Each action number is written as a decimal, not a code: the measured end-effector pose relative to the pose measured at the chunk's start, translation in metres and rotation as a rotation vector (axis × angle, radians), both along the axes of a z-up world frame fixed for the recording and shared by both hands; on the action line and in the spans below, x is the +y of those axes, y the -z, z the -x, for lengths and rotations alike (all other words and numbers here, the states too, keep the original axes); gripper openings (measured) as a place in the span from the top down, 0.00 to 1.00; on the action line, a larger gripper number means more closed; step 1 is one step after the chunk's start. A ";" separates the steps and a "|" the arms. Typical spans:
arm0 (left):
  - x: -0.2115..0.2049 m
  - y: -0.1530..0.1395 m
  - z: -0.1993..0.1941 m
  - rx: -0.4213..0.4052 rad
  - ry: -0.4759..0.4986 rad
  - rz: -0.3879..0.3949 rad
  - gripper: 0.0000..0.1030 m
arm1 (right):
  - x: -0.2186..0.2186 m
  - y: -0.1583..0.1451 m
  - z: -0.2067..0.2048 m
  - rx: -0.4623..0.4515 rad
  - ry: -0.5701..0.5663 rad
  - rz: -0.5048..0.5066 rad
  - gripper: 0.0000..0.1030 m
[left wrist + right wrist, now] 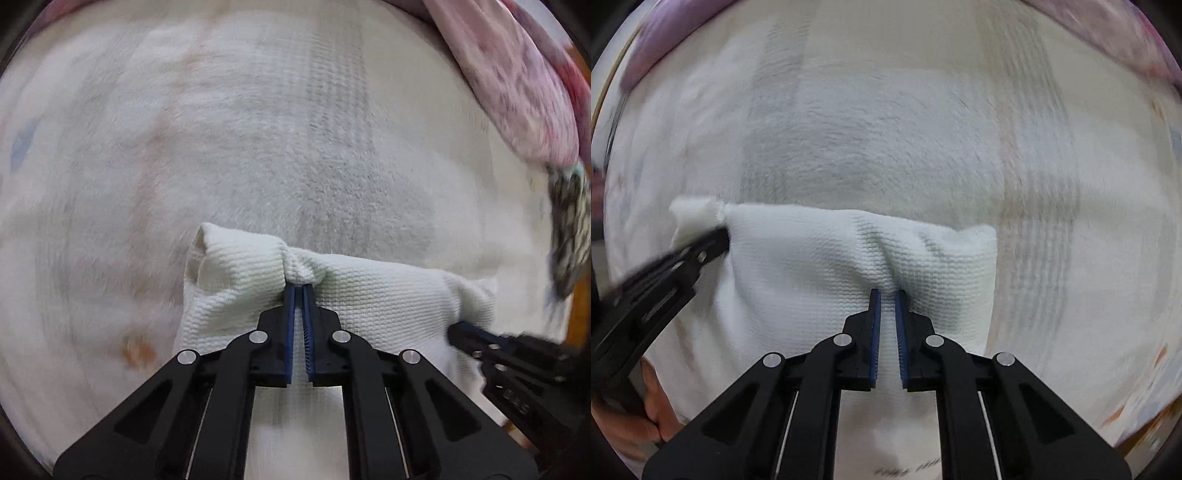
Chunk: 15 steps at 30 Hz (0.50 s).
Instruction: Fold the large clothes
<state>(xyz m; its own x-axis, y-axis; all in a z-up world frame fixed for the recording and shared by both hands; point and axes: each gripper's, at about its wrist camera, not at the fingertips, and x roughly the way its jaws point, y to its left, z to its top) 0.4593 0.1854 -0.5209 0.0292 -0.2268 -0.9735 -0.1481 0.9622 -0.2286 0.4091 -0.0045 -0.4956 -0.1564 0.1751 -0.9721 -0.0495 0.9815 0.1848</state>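
A large white fleecy garment (258,147) lies spread out and fills both views (886,129). Its ribbed white hem (351,291) is lifted toward the cameras. My left gripper (299,286) is shut on the hem, which bunches at the fingertips. My right gripper (888,291) is shut on the same hem (812,266) further right. The right gripper shows at the right edge of the left wrist view (458,332). The left gripper shows at the left of the right wrist view (720,240), pinching the hem's corner.
A pink patterned cloth (517,81) lies at the upper right beyond the garment, with a dark patterned piece (569,229) below it. A purple-pink cloth (665,33) lies at the top left. A hand (646,406) holds the left gripper's handle.
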 end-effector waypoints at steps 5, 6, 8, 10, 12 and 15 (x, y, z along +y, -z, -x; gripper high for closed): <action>-0.008 -0.031 0.077 0.021 0.074 -0.137 0.96 | -0.014 -0.011 0.070 0.097 0.018 -0.047 0.93; -0.011 -0.020 0.105 0.076 0.081 -0.136 0.96 | -0.016 -0.007 0.088 0.118 0.035 -0.059 0.93; -0.015 0.008 0.152 0.173 0.081 -0.148 0.96 | -0.023 0.007 0.130 0.161 0.089 -0.089 0.93; -0.010 0.018 0.193 0.183 0.018 -0.115 0.96 | -0.028 0.018 0.168 0.215 0.129 -0.109 0.93; 0.000 0.004 0.212 0.115 -0.059 -0.061 0.93 | -0.035 0.007 0.184 0.175 0.161 -0.136 0.90; 0.011 -0.004 0.219 0.107 -0.152 0.087 0.38 | -0.049 -0.008 0.196 0.202 0.209 -0.166 0.76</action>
<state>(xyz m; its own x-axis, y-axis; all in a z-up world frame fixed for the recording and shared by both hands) 0.2399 0.1967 -0.5171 -0.0335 -0.3114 -0.9497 -0.3179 0.9042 -0.2853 0.2132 -0.0539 -0.4881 -0.2871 0.3771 -0.8805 0.2038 0.9223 0.3285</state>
